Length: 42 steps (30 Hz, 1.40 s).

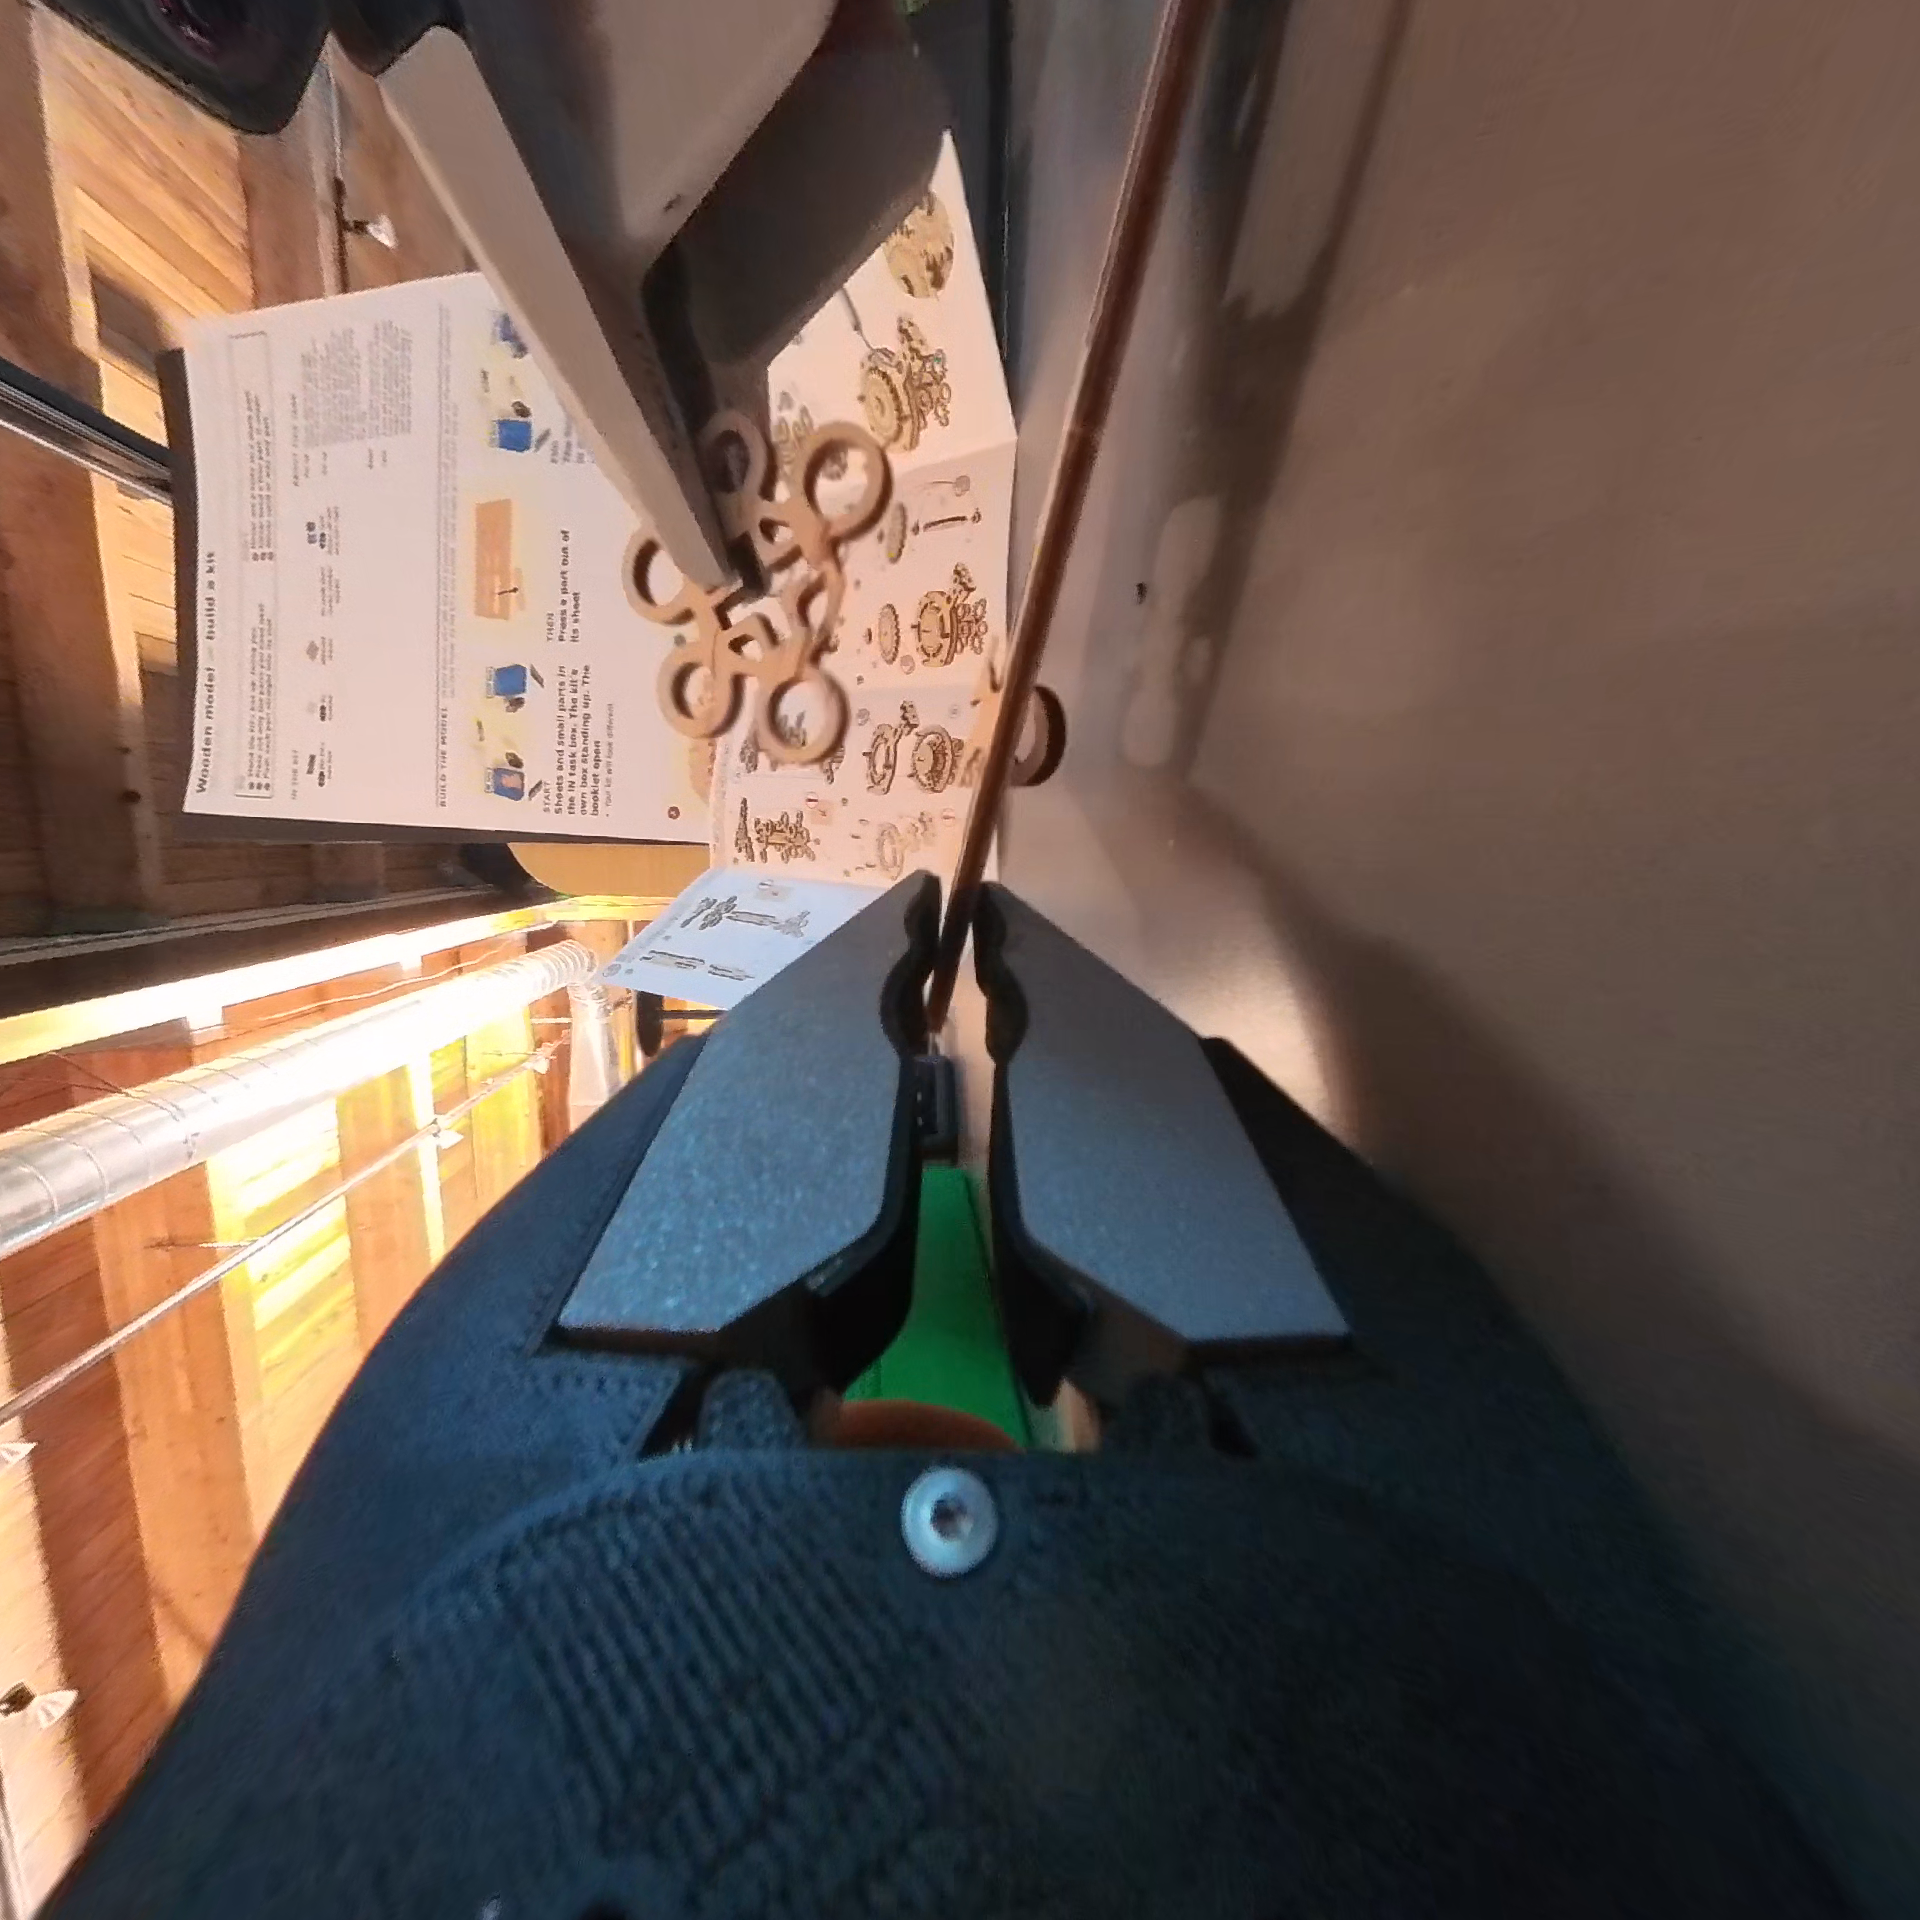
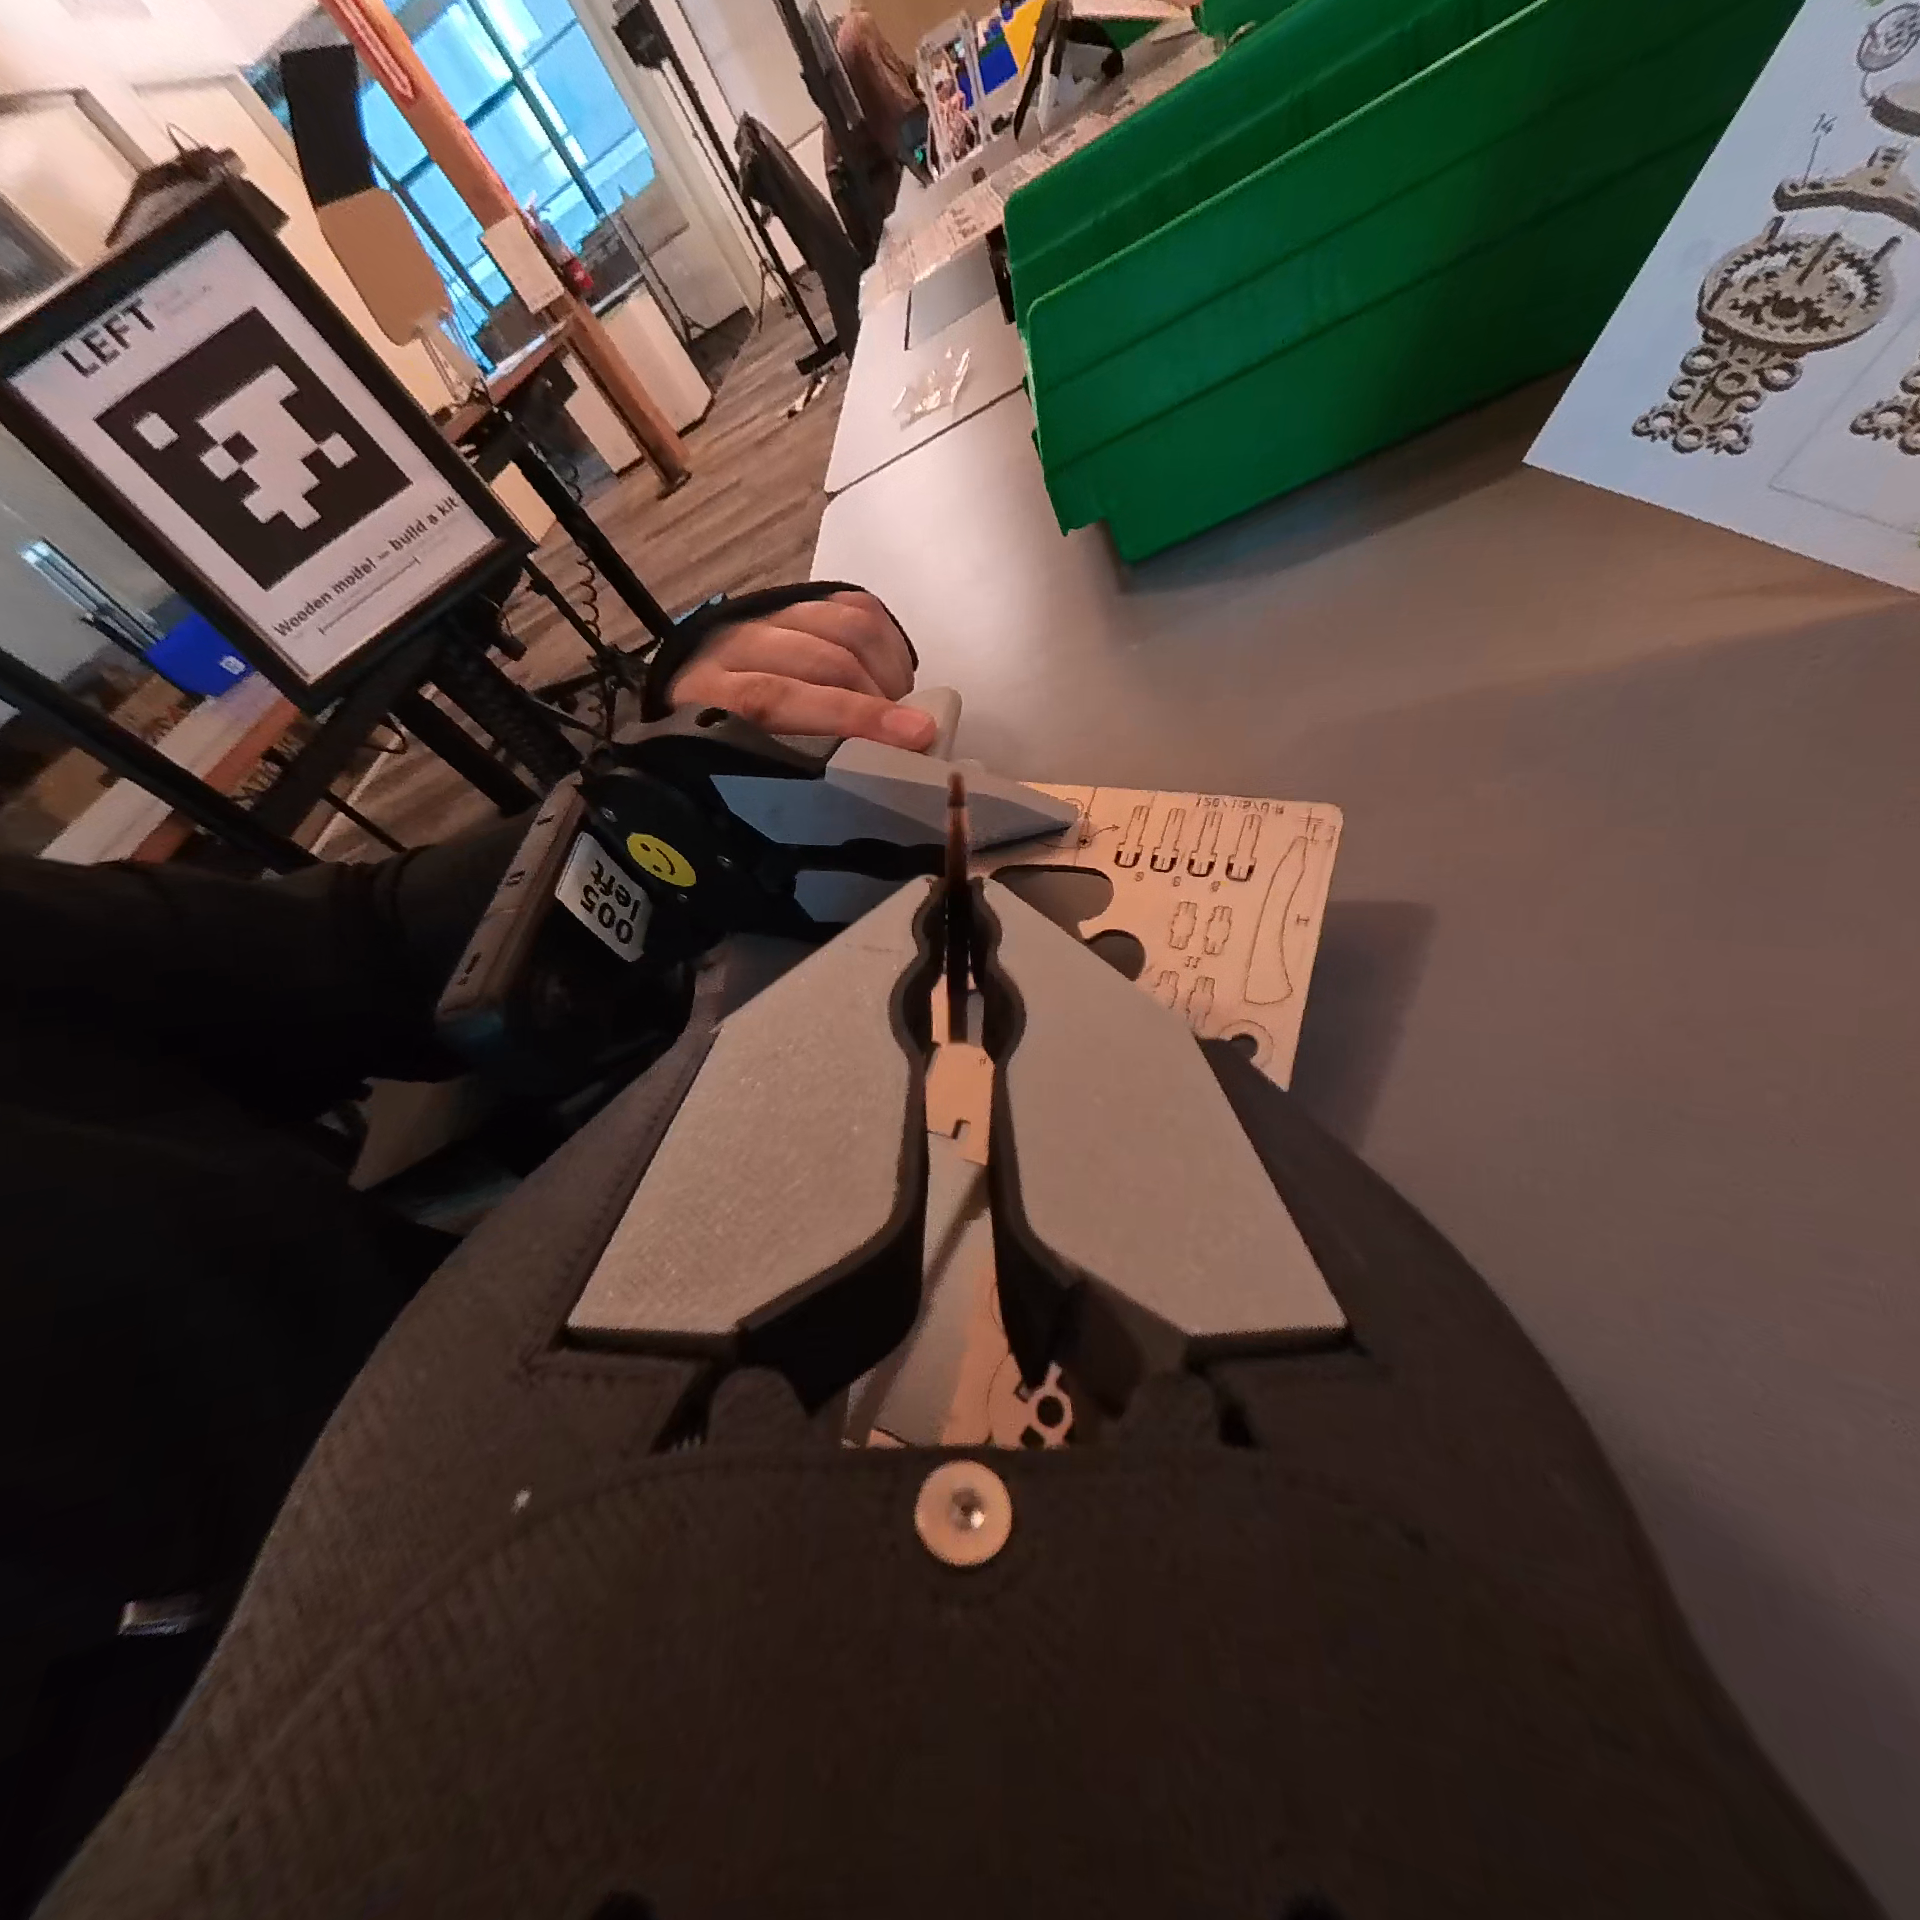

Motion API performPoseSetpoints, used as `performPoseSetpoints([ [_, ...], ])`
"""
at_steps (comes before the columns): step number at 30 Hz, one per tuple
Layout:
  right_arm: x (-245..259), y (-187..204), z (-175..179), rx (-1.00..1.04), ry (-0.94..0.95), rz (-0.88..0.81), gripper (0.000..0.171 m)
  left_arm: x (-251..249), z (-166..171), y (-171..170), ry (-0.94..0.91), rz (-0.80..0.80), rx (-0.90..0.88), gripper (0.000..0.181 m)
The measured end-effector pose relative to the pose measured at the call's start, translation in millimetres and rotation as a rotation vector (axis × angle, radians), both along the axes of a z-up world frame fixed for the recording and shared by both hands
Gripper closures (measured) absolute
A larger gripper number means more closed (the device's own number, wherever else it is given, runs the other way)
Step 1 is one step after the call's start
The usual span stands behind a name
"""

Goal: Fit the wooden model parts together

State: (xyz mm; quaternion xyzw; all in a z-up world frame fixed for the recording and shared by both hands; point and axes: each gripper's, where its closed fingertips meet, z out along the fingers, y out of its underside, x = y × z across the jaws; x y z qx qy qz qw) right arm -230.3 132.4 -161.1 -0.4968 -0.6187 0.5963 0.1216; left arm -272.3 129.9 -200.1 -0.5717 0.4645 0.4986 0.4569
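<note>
My left gripper [image 1: 951, 904] is shut on the edge of a thin wooden parts sheet [image 1: 1081, 436], seen edge-on as a brown line. In the right wrist view the same sheet [image 2: 1226, 914] lies flat on the grey table [image 2: 1558, 831], with cut-out pegs and empty holes, and the left gripper [image 2: 1039, 826] clamps its near-left edge. My right gripper [image 2: 956, 894] is shut on a flat wooden part, seen edge-on [image 2: 956, 831]. In the left wrist view this part [image 1: 758, 623] shows as a cluster of joined rings, held by the right gripper [image 1: 727, 561] just above the sheet.
Green bins [image 2: 1299, 312] stand at the back of the table. An upright instruction booklet [image 2: 1766, 312] stands at the right, and a printed instruction sheet [image 1: 416, 571] behind. A framed marker sign [image 2: 249, 457] stands at the left. A person's hand [image 2: 800, 665] holds the left gripper. Across from one pair of fingers to the other is roughly 6 cm.
</note>
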Motion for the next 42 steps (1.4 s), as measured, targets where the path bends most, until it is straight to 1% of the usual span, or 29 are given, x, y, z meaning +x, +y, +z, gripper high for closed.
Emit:
performPoseSetpoints([
  [10,-2,7,-3,0.084,0.042,-0.051,0.170,-5,4,-1,0.019,0.033,0.032,0.178],
  [14,-1,11,-5,0.083,0.034,-0.070,0.171,-7,1,-1,0.010,0.044,0.008,0.179],
  [19,-4,28,-9,0.119,0.012,-0.159,0.170,-8,2,-2,0.021,0.053,0.017,0.179],
  [20,-3,27,-8,0.108,0.013,-0.148,0.166,-8,2,-2,0.023,0.052,0.020,0.179],
  [24,-1,12,-12,0.083,-0.024,-0.076,0.158,-6,4,-2,0.046,0.048,0.034,0.179],
  [28,0,-9,-17,0.101,-0.044,0.013,0.158,-3,11,-3,0.124,0.046,0.077,0.179],
  [32,1,-26,-13,0.121,-0.025,0.085,0.160,2,18,-4,0.205,0.036,0.122,0.180],
  [34,-1,-29,-18,0.187,-0.032,0.089,0.159,4,21,-5,0.217,0.035,0.139,0.180],
  [37,-3,-28,-24,0.316,-0.026,0.071,0.166,4,21,-5,0.243,0.040,0.143,0.179],
  [39,-5,-25,-23,0.350,-0.014,0.060,0.163,4,24,-6,0.261,0.042,0.161,0.179],
  [42,-6,-23,-21,0.340,-0.016,0.047,0.158,4,26,-6,0.270,0.050,0.172,0.179],
])
